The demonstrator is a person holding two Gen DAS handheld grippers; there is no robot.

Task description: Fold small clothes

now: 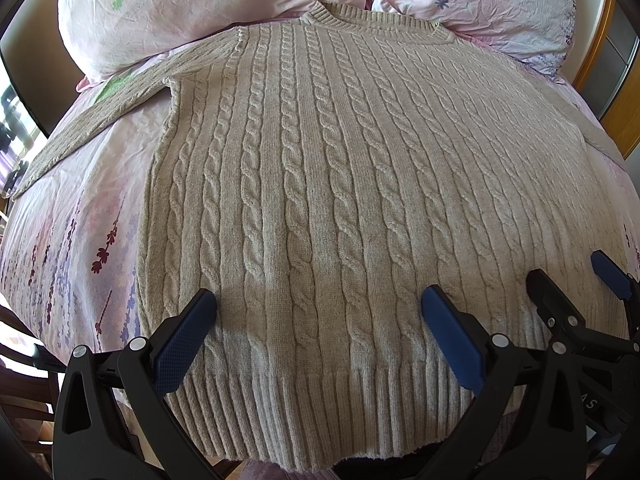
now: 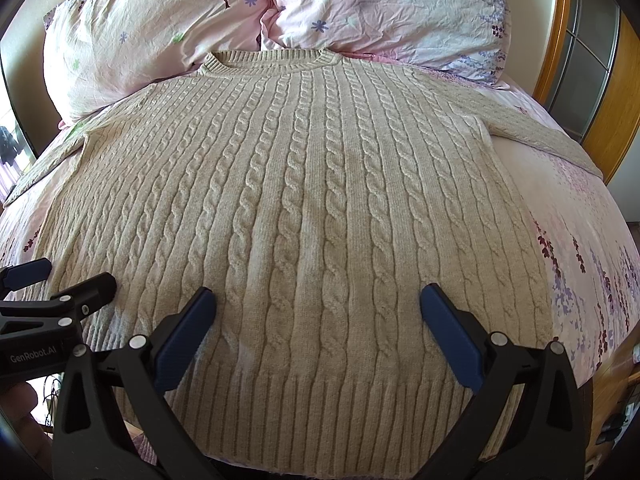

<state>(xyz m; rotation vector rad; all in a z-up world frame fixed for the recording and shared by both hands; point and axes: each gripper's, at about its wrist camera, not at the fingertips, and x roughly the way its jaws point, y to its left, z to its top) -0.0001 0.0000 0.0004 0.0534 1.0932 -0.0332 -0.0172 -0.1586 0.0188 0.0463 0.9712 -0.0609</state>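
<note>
Beige sweater (image 1: 320, 200) hem overhanging bed (image 1: 80, 220)

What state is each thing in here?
Cable-knit sweater: spread flat on the bed, unfolded, sleeves out to the sides.
Left hand-held gripper: open, empty, over the hem.
Right hand-held gripper: open, empty, over the hem.
Pillows: side by side beyond the collar.

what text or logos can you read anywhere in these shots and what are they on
"GenRobot.AI" in white, on the black body of the left gripper, seen in the right wrist view.
"AS" in pale letters, on the black body of the right gripper, seen in the left wrist view; the rest of the word is out of sight.
The sweater shows no label.
</note>
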